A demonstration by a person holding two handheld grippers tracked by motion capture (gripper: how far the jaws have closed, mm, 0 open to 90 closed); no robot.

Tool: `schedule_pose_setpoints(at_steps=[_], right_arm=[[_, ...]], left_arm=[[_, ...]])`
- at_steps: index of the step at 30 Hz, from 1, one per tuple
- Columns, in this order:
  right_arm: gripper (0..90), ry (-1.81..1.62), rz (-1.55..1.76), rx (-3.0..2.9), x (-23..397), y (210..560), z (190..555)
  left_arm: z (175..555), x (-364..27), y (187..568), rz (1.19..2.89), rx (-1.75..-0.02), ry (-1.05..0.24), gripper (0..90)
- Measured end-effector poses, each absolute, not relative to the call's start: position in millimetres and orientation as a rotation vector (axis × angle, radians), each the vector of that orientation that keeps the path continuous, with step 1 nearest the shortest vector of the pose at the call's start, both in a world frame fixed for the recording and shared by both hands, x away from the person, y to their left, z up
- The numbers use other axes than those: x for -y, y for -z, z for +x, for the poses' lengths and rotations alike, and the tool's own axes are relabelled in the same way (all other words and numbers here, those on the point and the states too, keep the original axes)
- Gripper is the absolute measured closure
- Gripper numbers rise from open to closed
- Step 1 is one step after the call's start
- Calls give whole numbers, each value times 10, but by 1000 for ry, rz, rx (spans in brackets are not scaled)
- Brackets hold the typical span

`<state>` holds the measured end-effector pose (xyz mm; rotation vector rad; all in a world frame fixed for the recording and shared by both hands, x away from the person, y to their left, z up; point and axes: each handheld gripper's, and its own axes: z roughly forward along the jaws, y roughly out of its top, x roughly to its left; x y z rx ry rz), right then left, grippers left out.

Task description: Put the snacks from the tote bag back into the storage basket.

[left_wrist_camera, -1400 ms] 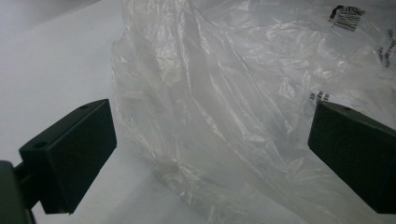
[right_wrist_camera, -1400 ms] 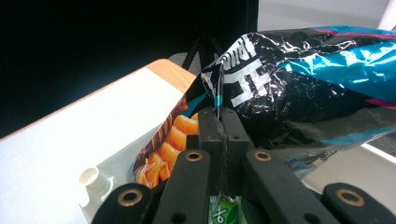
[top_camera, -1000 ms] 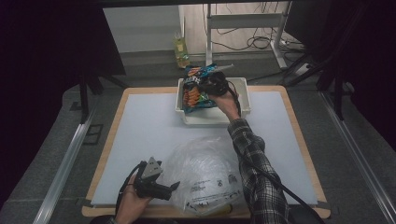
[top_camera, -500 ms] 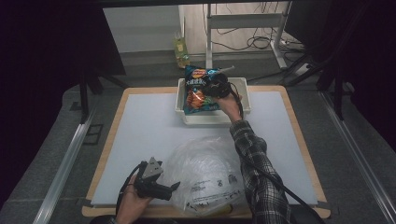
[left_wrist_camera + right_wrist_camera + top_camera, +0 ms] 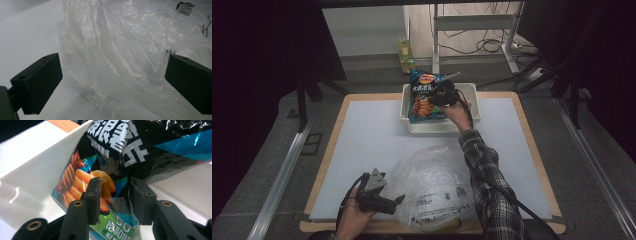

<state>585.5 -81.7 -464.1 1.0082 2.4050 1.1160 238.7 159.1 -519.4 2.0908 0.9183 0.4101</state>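
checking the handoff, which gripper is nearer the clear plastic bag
Left. The left gripper sits right at the clear plastic bag, its jaws apart with the film between them. The right gripper is far across the table, at the chip bag in the white bin.

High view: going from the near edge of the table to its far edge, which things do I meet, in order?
Left gripper → clear plastic bag → white bin → chip bag, which stands in the bin with the right gripper at it.

Chip bag (image 5: 140, 152) upright in white bin (image 5: 32, 180), between just-opening claw (image 5: 113, 195) jaws.
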Motion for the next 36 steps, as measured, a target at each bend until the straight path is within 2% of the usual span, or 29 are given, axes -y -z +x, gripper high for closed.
schedule_pose_setpoints(at_steps=[22, 36], right_arm=[[412, -1068, 1025, -2393, 831, 4503, 5774], [326, -1079, 966, -2403, 843, 4408, 5692]], left_arm=[[2379, -1584, 5185, 2078, -911, -412, 9], [2349, -1616, 5128, 2011, -898, -450, 25]])
